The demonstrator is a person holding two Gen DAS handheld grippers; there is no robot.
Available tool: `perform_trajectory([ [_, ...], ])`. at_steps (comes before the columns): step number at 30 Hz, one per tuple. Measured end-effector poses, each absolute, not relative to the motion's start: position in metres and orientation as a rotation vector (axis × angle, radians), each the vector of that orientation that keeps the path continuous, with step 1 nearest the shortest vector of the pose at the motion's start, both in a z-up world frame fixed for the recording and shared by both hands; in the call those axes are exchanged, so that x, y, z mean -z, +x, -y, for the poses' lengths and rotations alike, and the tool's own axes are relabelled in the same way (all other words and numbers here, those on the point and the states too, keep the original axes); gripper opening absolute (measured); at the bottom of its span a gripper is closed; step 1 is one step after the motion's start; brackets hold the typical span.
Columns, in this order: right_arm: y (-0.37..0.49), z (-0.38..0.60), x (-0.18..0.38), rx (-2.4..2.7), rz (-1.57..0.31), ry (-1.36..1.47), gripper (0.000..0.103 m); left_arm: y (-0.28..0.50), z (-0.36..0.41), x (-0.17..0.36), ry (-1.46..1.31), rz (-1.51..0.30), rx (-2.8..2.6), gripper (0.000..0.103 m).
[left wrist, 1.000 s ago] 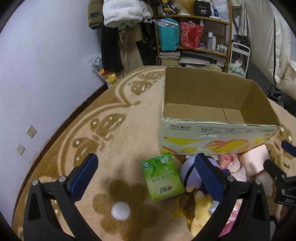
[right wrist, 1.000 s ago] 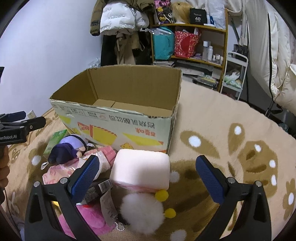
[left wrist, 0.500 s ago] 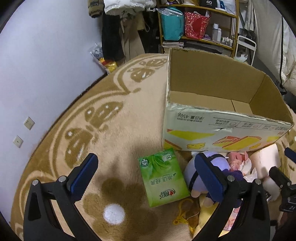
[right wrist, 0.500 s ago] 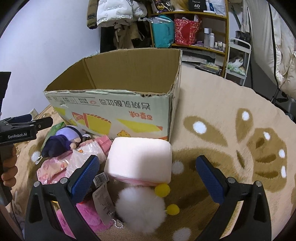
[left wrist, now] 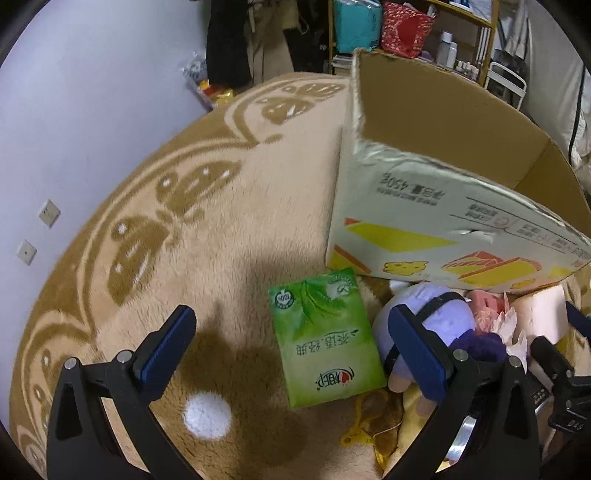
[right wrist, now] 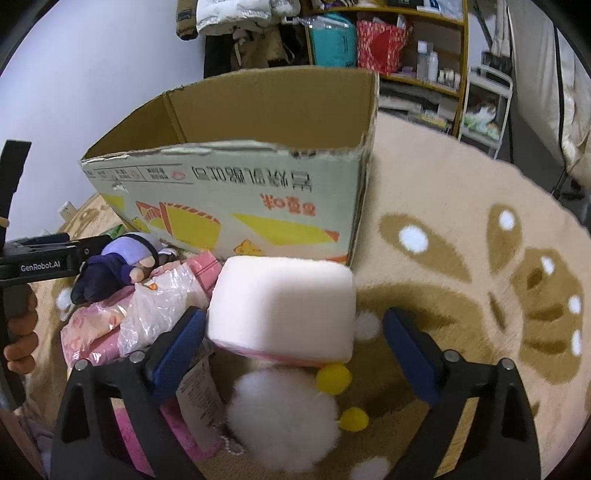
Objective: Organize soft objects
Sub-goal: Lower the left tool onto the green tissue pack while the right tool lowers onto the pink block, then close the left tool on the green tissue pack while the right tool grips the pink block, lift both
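Note:
On the beige rug, in front of an open cardboard box, lies a pile of soft things. My left gripper is open above a green tissue pack, with its right finger beside a purple plush doll. My right gripper straddles a pink-white foam block. Its jaws are closing, but the pads stand clear of the block. A white fluffy pom with yellow balls lies just below the block. The box stands right behind it.
Pink items in crinkled plastic lie left of the block. A hand holds the left gripper at the view's left edge. Shelves and hanging coats line the far wall, and a white wall borders the rug on the left.
Both grippers have sunk toward the pile, so the tissue pack and the foam block look larger. The right jaws have narrowed slightly around the block.

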State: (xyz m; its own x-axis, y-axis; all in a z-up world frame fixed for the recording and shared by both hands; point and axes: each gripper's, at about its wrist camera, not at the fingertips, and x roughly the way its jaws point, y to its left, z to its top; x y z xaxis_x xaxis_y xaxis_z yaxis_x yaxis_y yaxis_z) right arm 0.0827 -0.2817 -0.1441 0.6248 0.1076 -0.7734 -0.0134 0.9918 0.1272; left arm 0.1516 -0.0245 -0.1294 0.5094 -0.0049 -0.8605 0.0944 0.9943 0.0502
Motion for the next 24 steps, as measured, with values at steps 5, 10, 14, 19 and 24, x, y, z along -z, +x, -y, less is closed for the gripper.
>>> perform_trajectory([
  [5, 0.084, 0.285, 0.149, -0.108, -0.912, 0.184, 0.084, 0.153, 0.02, 0.134, 0.072, -1.06, 0.052, 0.1],
  [10, 0.083, 0.283, 0.147, -0.126, -0.903, 0.181, 0.079, 0.156, 0.018, 0.141, 0.043, -1.099, 0.069, 0.09],
  [14, 0.083, 0.281, 0.146, -0.119, -0.901, 0.184, 0.078, 0.158, 0.015, 0.145, 0.009, -1.12, 0.089, 0.085],
  [19, 0.081, 0.282, 0.143, -0.115, -0.896, 0.206, 0.072, 0.16, 0.014, 0.151, -0.045, -1.161, 0.118, 0.059],
  [24, 0.076, 0.282, 0.137, -0.103, -0.871, 0.193, 0.064, 0.161, 0.017, 0.155, -0.014, -1.171, 0.115, 0.055],
])
